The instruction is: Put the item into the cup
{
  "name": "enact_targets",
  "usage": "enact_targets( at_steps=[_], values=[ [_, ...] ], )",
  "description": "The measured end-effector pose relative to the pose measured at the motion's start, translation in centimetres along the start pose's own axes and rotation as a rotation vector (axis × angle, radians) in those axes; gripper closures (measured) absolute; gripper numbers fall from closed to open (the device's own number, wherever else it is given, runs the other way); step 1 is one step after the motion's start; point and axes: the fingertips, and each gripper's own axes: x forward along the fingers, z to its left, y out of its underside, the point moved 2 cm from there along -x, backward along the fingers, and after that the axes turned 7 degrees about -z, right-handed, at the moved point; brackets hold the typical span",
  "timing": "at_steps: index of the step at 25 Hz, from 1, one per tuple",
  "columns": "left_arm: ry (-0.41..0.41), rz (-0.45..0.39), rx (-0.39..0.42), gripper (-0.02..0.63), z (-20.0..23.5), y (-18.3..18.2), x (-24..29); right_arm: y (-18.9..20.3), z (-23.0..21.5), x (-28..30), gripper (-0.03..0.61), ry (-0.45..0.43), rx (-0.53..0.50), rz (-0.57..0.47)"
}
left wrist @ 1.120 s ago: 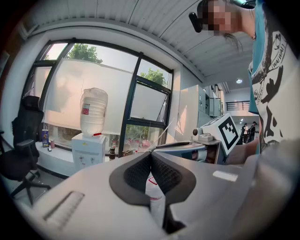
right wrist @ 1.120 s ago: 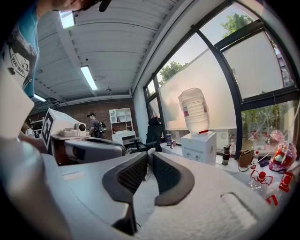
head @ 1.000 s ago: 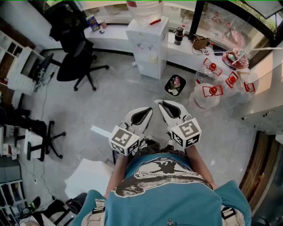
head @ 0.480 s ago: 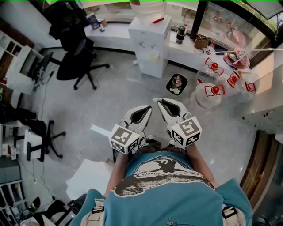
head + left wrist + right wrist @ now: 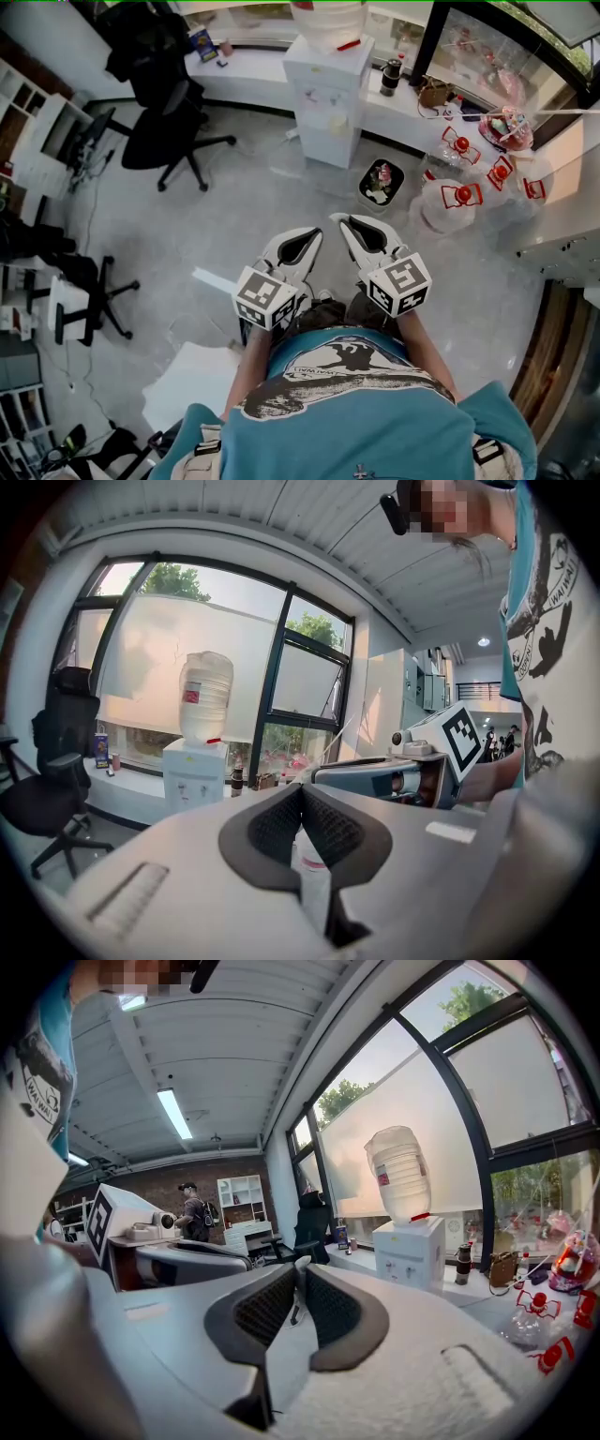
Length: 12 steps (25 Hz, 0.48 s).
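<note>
Cup and item cannot be made out in any view. Nearest, the person's teal shirt (image 5: pixel 356 412) fills the bottom of the head view, and both grippers are held side by side just in front of it, above the floor (image 5: pixel 234 216). The left gripper (image 5: pixel 317 232) has its fingers drawn together at the tips with nothing between them. The right gripper (image 5: pixel 336 218) stands the same way, fingers narrow, tips meeting, empty. Beyond them on the grey floor sits a small black bin (image 5: pixel 380 184), and to its right stand clear water jugs (image 5: pixel 450 202) with red handles. Farther off, a white water dispenser (image 5: pixel 330 94) stands against the long white table (image 5: pixel 248 67) under the windows. A black office chair (image 5: pixel 173 131) stands to the dispenser's left.
</note>
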Motion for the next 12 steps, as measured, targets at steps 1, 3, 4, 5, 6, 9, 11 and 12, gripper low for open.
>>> enact_targets(
  at_steps=[1,3,4,5,6,9,11,12],
  values=[
    [-0.002,-0.002,-0.005,0.615,0.2,0.1,-0.2,0.2,0.1,0.1,0.538,0.001,0.0,0.005],
    [-0.004,-0.006,-0.012,0.615,0.4,0.3,-0.5,0.4,0.2,0.2,0.538,0.005,-0.003,0.012],
    [-0.006,-0.008,-0.014,0.615,0.4,0.3,-0.6,0.3,0.2,0.2,0.538,0.008,-0.005,0.014],
    [-0.008,-0.009,-0.016,0.615,0.5,0.4,-0.7,0.3,0.1,0.2,0.538,0.011,-0.009,0.015],
    [-0.01,-0.011,-0.018,0.615,0.5,0.4,-0.7,0.2,0.0,0.2,0.538,0.014,-0.011,0.016],
    [-0.02,-0.018,-0.028,0.615,0.8,0.2,-0.5,-0.1,-0.4,0.2,0.538,0.019,-0.009,0.023],
    [-0.025,-0.022,-0.037,0.615,1.0,0.1,-0.4,-0.2,-0.8,0.4,0.538,0.019,-0.005,0.028],
    [-0.027,-0.023,-0.041,0.615,1.1,0.1,-0.4,-0.2,-1.0,0.6,0.538,0.019,-0.003,0.029]
  ],
)
